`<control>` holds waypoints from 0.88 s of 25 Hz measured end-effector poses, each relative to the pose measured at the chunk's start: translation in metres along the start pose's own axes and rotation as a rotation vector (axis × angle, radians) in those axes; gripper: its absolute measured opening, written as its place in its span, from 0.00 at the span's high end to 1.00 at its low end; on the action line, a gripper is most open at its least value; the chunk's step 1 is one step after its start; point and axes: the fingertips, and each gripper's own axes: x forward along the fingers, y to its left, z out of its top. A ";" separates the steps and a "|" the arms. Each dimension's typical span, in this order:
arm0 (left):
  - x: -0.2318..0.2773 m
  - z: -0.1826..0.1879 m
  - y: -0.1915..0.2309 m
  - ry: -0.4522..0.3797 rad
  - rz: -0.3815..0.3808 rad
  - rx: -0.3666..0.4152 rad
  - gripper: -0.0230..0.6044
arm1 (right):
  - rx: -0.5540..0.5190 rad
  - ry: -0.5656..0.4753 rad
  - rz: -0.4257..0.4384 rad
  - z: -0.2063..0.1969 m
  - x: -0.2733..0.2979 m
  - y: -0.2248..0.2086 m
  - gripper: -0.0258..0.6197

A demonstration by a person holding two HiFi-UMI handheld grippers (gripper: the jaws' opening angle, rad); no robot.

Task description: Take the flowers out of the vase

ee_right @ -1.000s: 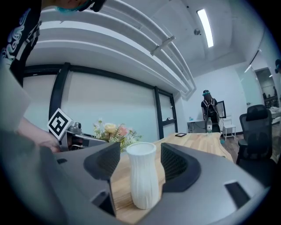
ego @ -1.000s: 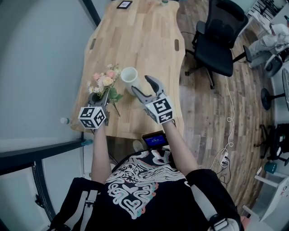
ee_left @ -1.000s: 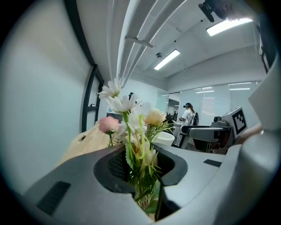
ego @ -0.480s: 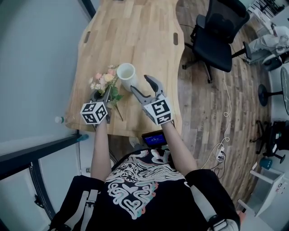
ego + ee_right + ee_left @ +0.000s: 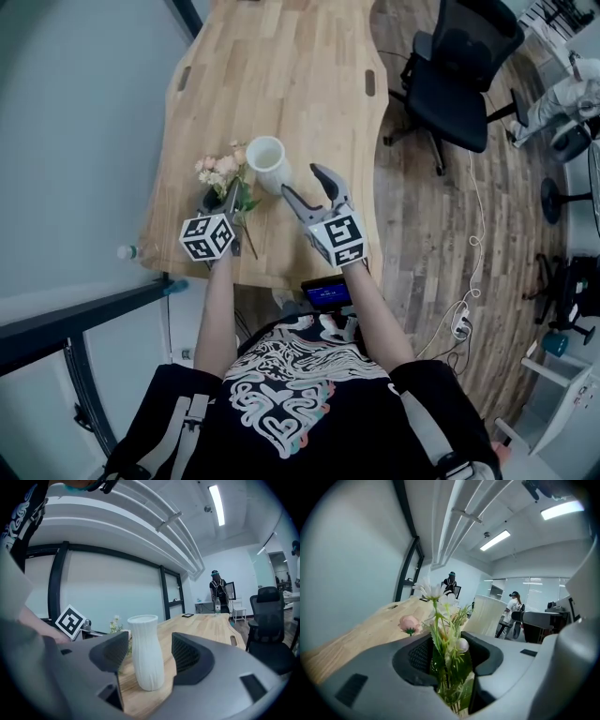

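A white ribbed vase (image 5: 265, 161) stands upright on the wooden table (image 5: 281, 75), with nothing in it. The bunch of pink and white flowers (image 5: 223, 171) is out of it, low over the table just left of the vase. My left gripper (image 5: 223, 202) has the green stems (image 5: 449, 686) between its jaws, which are opening; the blooms (image 5: 433, 592) stick out past the tips. My right gripper (image 5: 302, 183) stands open just short of the vase (image 5: 146, 651), which shows between its jaws untouched.
A black office chair (image 5: 459, 66) stands on the plank floor to the right of the table. A small bottle (image 5: 127, 251) sits at the table's near left corner. A lit screen (image 5: 326, 293) shows under the near edge. People (image 5: 513, 606) stand far off.
Both grippers have sunk toward the table. The flowers have come down with the left gripper, beside the vase. The vase has not moved.
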 end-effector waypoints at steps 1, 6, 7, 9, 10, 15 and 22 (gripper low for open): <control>0.000 -0.002 -0.001 0.004 -0.007 -0.005 0.71 | 0.002 0.002 -0.001 -0.001 0.000 0.000 0.50; 0.000 -0.012 -0.001 0.008 0.005 -0.003 0.47 | 0.013 -0.003 -0.007 -0.001 0.000 0.001 0.50; 0.001 -0.013 -0.002 0.005 0.001 -0.010 0.41 | 0.014 -0.003 -0.010 -0.001 0.000 -0.001 0.50; 0.005 -0.013 -0.008 0.003 -0.020 -0.018 0.40 | 0.014 0.001 -0.011 -0.002 0.000 -0.004 0.50; 0.005 -0.012 -0.011 0.000 -0.035 -0.014 0.40 | 0.014 0.002 -0.010 -0.002 0.001 -0.004 0.50; -0.003 -0.002 -0.027 -0.036 -0.092 0.044 0.41 | 0.015 0.004 -0.005 -0.002 0.000 0.001 0.50; -0.015 0.003 -0.028 -0.032 -0.095 0.057 0.43 | 0.014 -0.001 -0.005 0.002 -0.001 0.006 0.50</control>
